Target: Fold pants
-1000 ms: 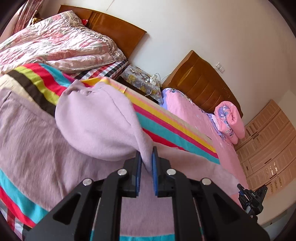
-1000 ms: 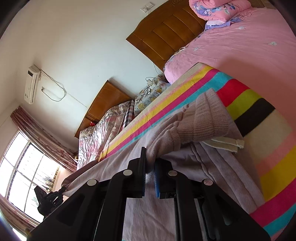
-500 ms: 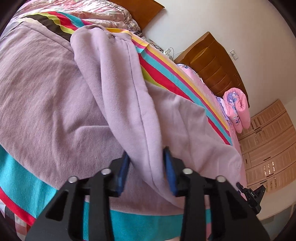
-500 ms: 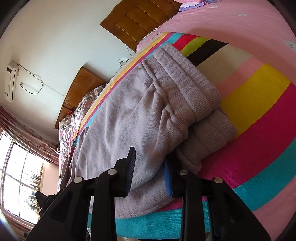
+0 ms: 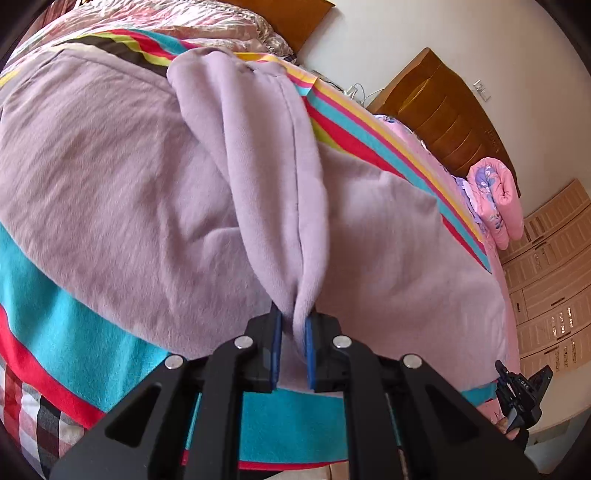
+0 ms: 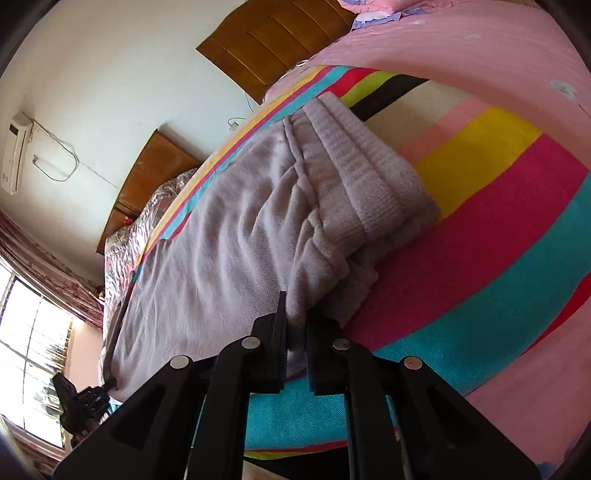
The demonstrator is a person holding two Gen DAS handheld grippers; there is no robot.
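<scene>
Lilac fleece pants (image 5: 129, 184) lie across a striped blanket (image 5: 55, 332) on the bed. A raised fold of one leg (image 5: 273, 166) runs down into my left gripper (image 5: 293, 321), whose jaws are closing and pinch that fold between the blue pads. In the right wrist view the pants (image 6: 229, 240) lie doubled over, the ribbed waistband (image 6: 369, 173) on top to the right. My right gripper (image 6: 297, 314) has its jaws closing on the near edge of the fabric just below the waistband, low over the blanket (image 6: 480, 240).
A second bed with a pink cover (image 6: 461, 40) and a rolled pink quilt (image 5: 495, 199) stands alongside. Wooden headboards (image 5: 443, 110) line the wall. A wardrobe (image 5: 546, 277) is at the right, a window (image 6: 29, 350) at the left, and a floral quilt (image 5: 166, 26) beyond the pants.
Both grippers have sunk toward the bed and the lifted fabric now lies on the pants. Half a second ago both jaws stood apart around the cloth; now they pinch it.
</scene>
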